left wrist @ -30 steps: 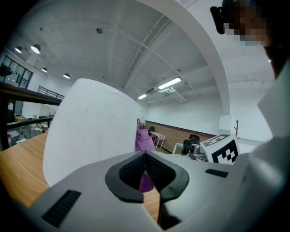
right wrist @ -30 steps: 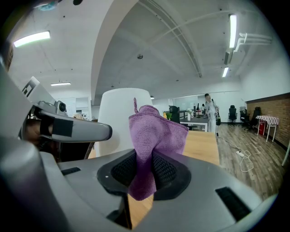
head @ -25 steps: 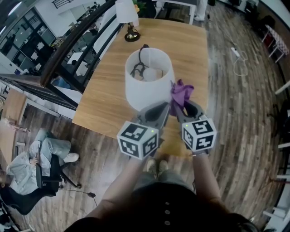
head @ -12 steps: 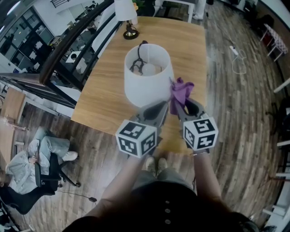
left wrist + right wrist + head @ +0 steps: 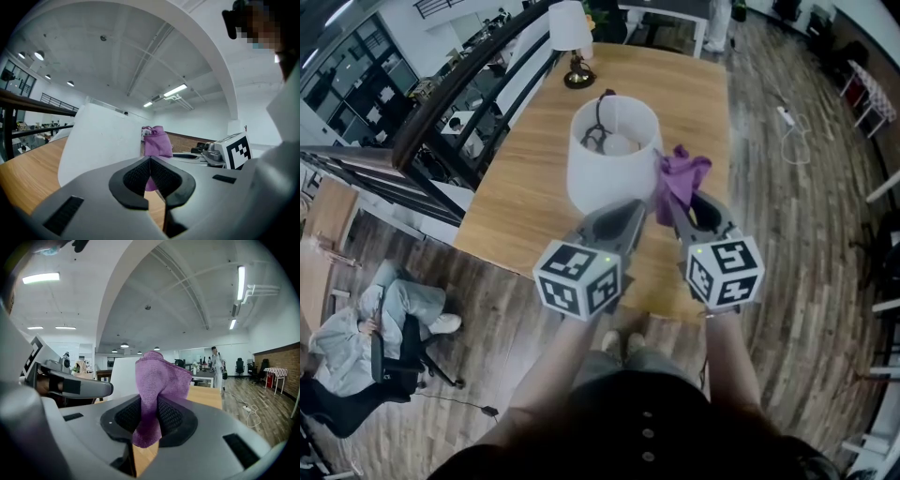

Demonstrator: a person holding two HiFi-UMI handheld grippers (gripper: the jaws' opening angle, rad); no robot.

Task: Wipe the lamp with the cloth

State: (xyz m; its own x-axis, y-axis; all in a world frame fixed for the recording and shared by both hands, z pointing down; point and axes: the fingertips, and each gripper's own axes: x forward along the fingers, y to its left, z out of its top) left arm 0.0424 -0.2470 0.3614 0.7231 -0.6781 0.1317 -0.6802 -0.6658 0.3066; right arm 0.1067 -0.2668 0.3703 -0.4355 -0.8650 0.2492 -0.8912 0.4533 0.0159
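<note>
A white lamp shade (image 5: 612, 164) stands on the wooden table (image 5: 525, 202), its bulb and wire frame showing inside. My right gripper (image 5: 679, 204) is shut on a purple cloth (image 5: 680, 178), which sticks up right beside the shade's right side. In the right gripper view the cloth (image 5: 157, 380) is pinched between the pads of the right gripper (image 5: 149, 414), with the shade (image 5: 124, 371) behind it. My left gripper (image 5: 630, 214) is shut on nothing, just in front of the shade's near side. The left gripper view shows the left gripper (image 5: 150, 161), the shade (image 5: 101, 140) and the cloth (image 5: 157, 143).
A second, smaller lamp (image 5: 570, 37) stands at the table's far end. A dark railing (image 5: 441, 112) runs along the table's left side, with a seated person (image 5: 366, 323) below it. A white cable (image 5: 797, 127) lies on the wood floor at right.
The head view has shifted a little. Both grippers keep their places by the shade, and the cloth stays at its right side.
</note>
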